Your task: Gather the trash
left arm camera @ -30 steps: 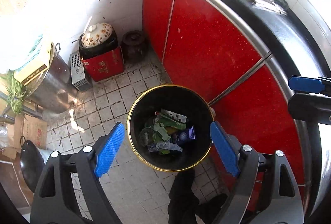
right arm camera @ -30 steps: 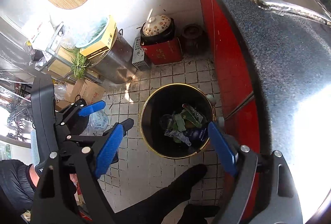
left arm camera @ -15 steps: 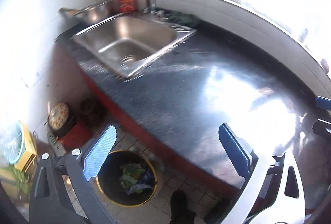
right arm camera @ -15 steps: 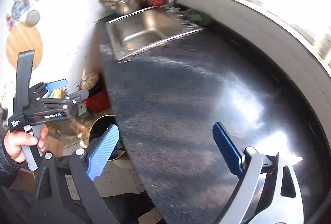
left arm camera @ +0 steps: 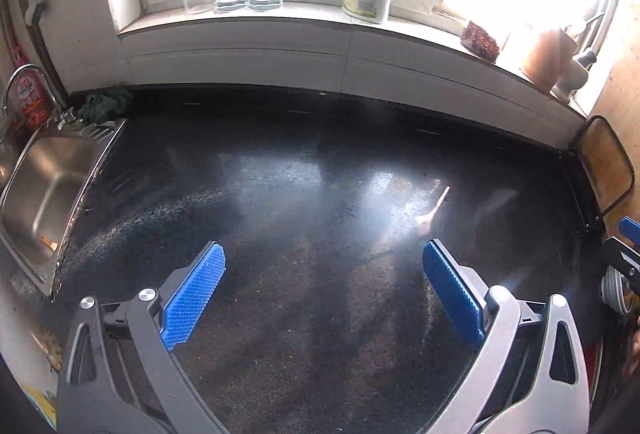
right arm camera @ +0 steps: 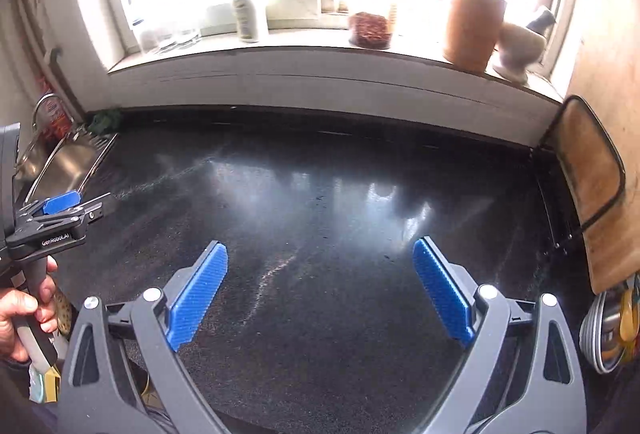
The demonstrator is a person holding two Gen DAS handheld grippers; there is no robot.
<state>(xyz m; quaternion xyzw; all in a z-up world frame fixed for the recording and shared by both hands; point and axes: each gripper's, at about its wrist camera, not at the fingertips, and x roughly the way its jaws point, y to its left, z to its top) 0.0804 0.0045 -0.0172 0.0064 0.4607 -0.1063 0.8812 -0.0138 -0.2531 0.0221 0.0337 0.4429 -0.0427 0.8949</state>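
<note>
Left gripper and right gripper, both spread, empty; possible pale scrap on countertop just ahead-right of my left, pointing away.

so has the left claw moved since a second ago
Yes. The left claw has swung up from over the floor bin, which is out of view now, and turned right along the counter: the sink, ahead half a second ago, sits at its left edge.
</note>
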